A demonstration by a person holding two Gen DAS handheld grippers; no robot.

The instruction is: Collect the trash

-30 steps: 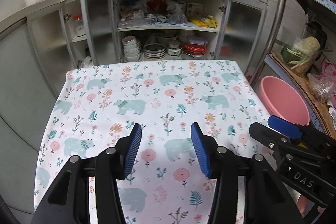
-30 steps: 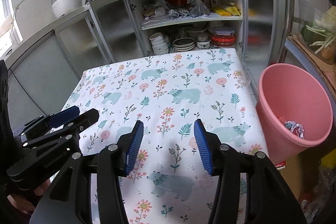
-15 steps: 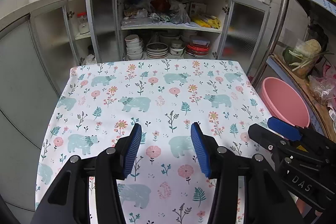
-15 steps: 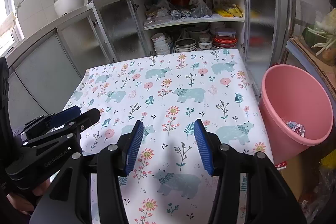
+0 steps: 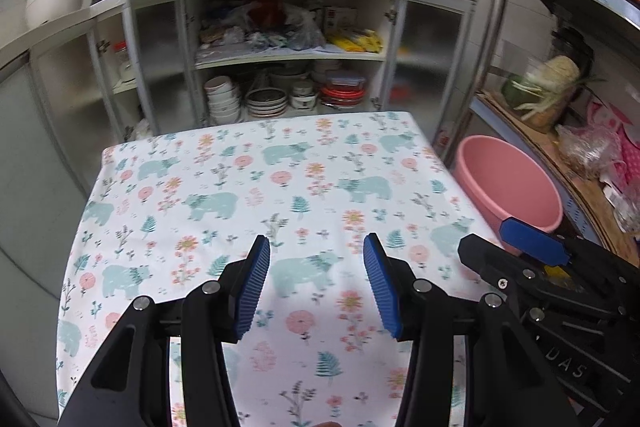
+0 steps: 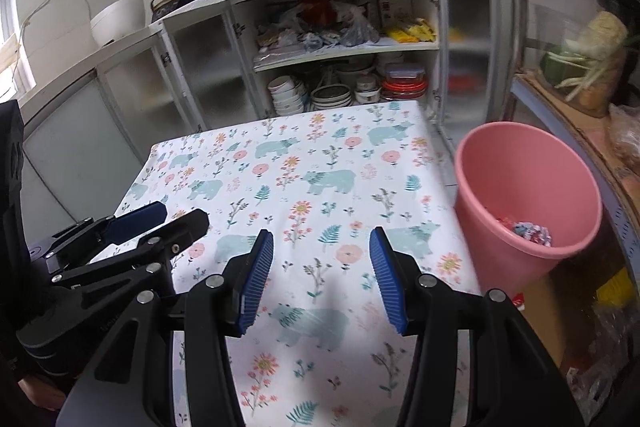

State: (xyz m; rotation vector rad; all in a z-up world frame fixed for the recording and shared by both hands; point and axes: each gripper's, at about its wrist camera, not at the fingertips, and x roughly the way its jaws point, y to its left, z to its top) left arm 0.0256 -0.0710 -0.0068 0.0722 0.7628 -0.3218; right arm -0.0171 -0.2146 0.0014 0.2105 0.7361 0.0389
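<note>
Over the bear-and-flower print tablecloth point(image 6: 320, 163) both grippers hover, left gripper point(image 5: 316, 287) & right gripper point(image 6: 322, 283) each approx half open w/ nothing held. Crumpled trash point(image 6: 528, 231) sits in the round pink plastic bin point(image 6: 500, 163), off the table's right edge, closer to the right gripper.

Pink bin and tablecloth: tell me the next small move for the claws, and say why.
Probably draw both claws back and stop. The left claw and right claw are open with nothing between their pads, the floral tablecloth shows no trash anywhere in view, and crumpled wrappers already lie inside the pink bin beside the table. Nothing seems left to collect.
</note>
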